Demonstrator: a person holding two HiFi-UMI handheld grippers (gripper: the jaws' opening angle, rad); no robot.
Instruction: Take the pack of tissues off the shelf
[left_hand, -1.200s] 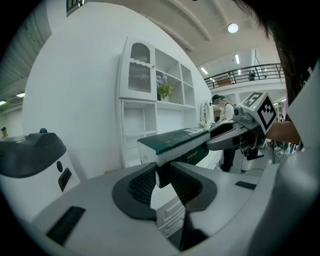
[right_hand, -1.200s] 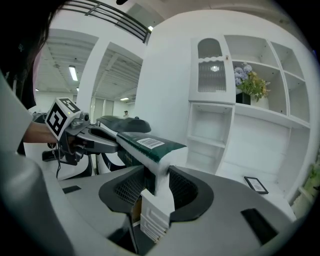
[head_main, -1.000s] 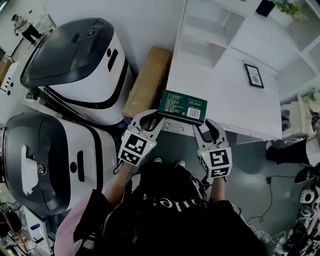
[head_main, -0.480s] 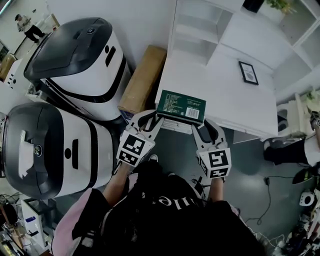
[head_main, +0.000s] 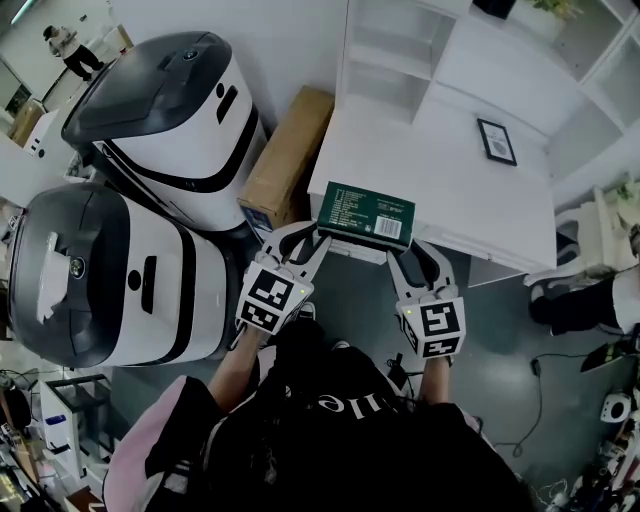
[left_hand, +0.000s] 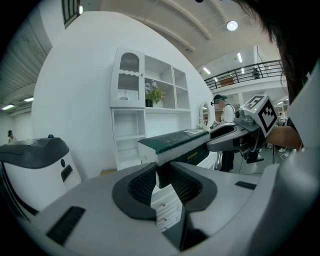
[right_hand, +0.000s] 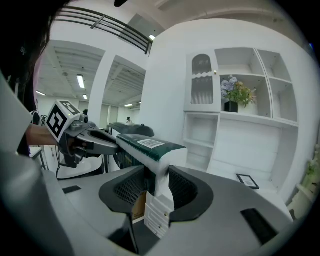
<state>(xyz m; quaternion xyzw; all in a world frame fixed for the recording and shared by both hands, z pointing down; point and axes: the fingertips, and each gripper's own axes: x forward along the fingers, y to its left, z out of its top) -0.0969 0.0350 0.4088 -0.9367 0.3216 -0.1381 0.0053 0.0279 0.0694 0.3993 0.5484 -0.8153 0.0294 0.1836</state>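
I find the pack of tissues (head_main: 365, 214) just above centre of the head view, dark green face up, fine white print across it and a white barcode label toward its right end; it is carried level in the air between the two tongs, one at each short end.

Left tongs (head_main: 308, 240): drawn in narrow and gripping the pack's left end; in the left gripper view the pads press on the dark strip under its white edge.

Right tongs (head_main: 411, 260): set wider and clamped on the pack's right end; in the right gripper view the white side wall sits between the pads, touching both.

Shelf (head_main: 440, 190): white unit filling the upper right of the head view; the pack overlaps its near edge there, but in both gripper views I see the pack clear of it, the shelf standing behind and small white drawers showing below the pack.

A framed picture (head_main: 497, 142) rests on the shelf's broad white ledge, well apart from the pack; flowers in a dark pot (right_hand: 234, 94) stand in an upper compartment.

Cardboard box (head_main: 288, 160) lies just left of the shelf; left of that are two white-and-dark-grey machines, the upper machine (head_main: 165, 110) and the lower machine (head_main: 95, 270); a distant person (head_main: 62, 42) stands in the upper left corner.
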